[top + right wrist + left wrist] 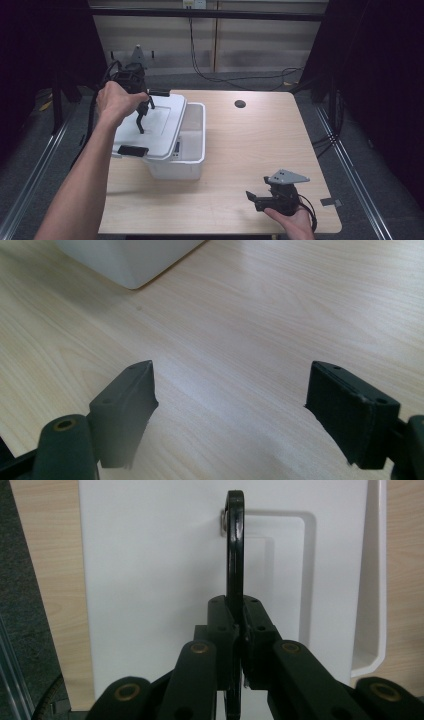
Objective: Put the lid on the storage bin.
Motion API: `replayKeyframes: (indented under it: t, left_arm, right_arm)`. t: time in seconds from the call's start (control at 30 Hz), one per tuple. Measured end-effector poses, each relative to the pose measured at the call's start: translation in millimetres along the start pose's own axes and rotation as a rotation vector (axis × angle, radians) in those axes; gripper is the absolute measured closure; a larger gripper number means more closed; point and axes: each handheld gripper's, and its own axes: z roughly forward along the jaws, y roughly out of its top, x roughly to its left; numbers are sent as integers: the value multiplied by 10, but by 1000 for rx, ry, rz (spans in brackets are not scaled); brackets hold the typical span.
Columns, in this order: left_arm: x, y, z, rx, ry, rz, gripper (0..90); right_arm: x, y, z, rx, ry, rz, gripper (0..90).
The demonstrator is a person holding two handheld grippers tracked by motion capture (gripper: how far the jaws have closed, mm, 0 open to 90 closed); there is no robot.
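Lid (157,125) work is the step in hand, as I judge it; the left gripper (142,114) has its jaws pressed together on the thin black handle (234,555) that stands up from the white lid, and the lid lies askew across the bin (192,145), covering its left part and overhanging that side, with the right part of the bin open; a black latch (133,150) shows at the lid's near edge and another (159,92) at its far edge.

To do it well, keep the pinch firm and low on the handle so the thin bar cannot twist between the pads; move the lid level, not tilted, since it hangs from one narrow point and would likely swing; bring its edges square to the bin's rim before letting it settle, and let go only once it rests flat; if the lid is coming off instead, lift it clear of the rim before carrying it sideways.

Right gripper (260,196) rests low near the front edge of the table (260,130), well apart from the bin, its jaws spread with nothing between them; it could steady the bin's wall if the bin starts to slide.

Bin contents: the open strip shows bare white inside, and what lies under the lid I cannot tell.
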Motion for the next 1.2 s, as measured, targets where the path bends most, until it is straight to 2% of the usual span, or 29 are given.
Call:
replayKeyframes:
  t: [0.17, 0.37, 0.43, 0.73, 0.97, 1.1, 1.2]
  left_arm:
    - [-88, 17, 27, -35, 11, -21, 851]
    - [-158, 14, 17, -36, 16, -38, 851]
    - [-186, 15, 38, -48, 26, -59, 851]
    - [-258, 36, 108, -39, 13, -99, 850]
    - [-345, 55, 200, -45, 23, -100, 851]
    - [-368, 66, 204, -43, 11, -96, 850]
    - [-395, 62, 217, -58, 0, -112, 850]
  right_arm:
    - [0, 0, 1, 0, 0, -3, 188]
    - [7, 1, 0, 2, -1, -2, 186]
    - [11, 1, 0, 3, 0, -3, 186]
    - [17, 2, 1, 6, -4, -15, 186]
    - [25, 2, -5, 7, -6, -21, 186]
    - [27, 1, -5, 9, -5, -24, 186]
    - [26, 3, -2, 9, -4, -25, 186]
